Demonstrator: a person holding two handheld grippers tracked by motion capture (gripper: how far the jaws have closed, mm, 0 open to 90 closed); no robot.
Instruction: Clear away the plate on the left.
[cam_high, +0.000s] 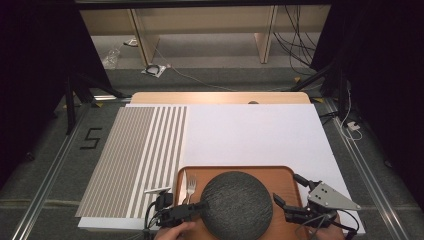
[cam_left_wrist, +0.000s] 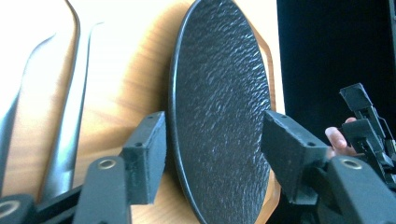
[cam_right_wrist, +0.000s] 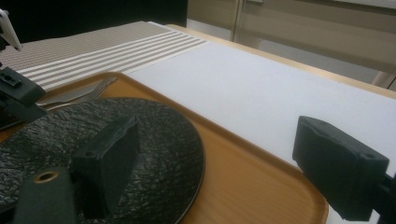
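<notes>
The black plate sits on the wooden tray, nearer the tray's left half, with a fork and a knife lying just left of the plate on the same tray. The left gripper is at the plate's left rim; in the left gripper view its 2 black jaws stand wide, one under the rim against the tray and one above the plate's face, with clear gaps, so the pads are not pressing. The right gripper hovers just right of the plate, over the tray's right part, jaws wide and holding nothing.

If the step is a grip on the plate, I would judge the left jaws need to straddle the rim squarely before closing, lower pad slid fully beneath the lip, and the close should be firm, since a thin edge gives little to bite on. If it is a release, backing straight away from the rim would keep the plate from dragging. The cutlery lies close to that gripper, so a sideways swing could knock it.

The plate is round, shallow and matte black, its face pebbled like rough stone, with a smooth raised rim. The tray is pale wood with visible grain, rounded corners and a low lip. Beyond the plate lies a white mat, and a striped grey-and-white one to its left.
</notes>
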